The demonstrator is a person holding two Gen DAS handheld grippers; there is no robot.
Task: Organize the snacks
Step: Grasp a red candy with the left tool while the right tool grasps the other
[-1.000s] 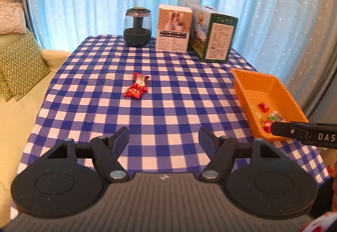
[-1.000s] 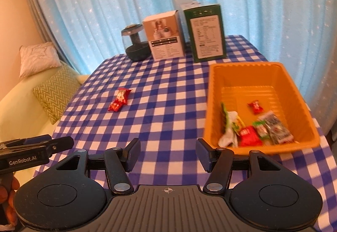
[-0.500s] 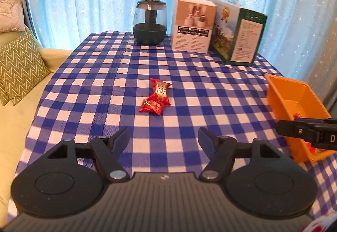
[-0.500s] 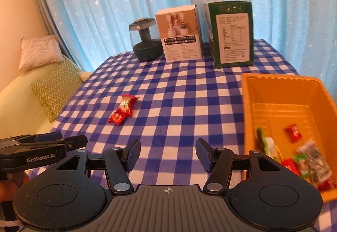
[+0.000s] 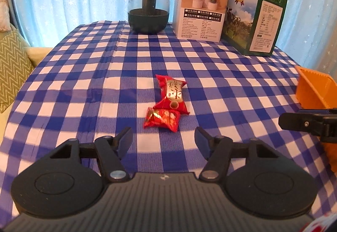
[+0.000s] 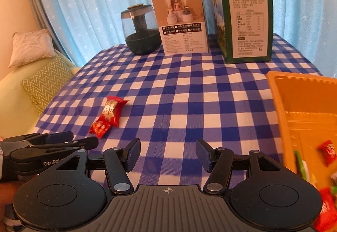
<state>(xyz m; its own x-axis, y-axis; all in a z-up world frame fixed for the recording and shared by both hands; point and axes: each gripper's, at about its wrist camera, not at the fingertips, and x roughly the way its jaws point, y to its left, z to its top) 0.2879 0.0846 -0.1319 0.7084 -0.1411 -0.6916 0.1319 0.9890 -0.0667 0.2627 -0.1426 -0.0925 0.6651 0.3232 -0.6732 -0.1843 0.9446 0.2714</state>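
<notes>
Two red snack packets lie touching on the blue checked tablecloth: a longer one (image 5: 173, 92) and a smaller one (image 5: 161, 118) in front of it. They also show in the right wrist view (image 6: 111, 111) (image 6: 99, 128). My left gripper (image 5: 163, 139) is open and empty, just short of the smaller packet. My right gripper (image 6: 167, 154) is open and empty, to the right of the packets. The orange tray (image 6: 282, 92) at the right holds several snacks, one a small red candy (image 6: 327, 150).
A dark glass humidifier (image 5: 148, 14), a white box (image 5: 200, 18) and a green box (image 5: 256, 30) stand along the table's far edge. A sofa with a zigzag cushion (image 6: 45, 84) is at the left. Blue curtains hang behind.
Both grippers have moved forward and lower over the table. The red packets are now much closer to my left gripper. The tray has slid toward the right edge of both views.
</notes>
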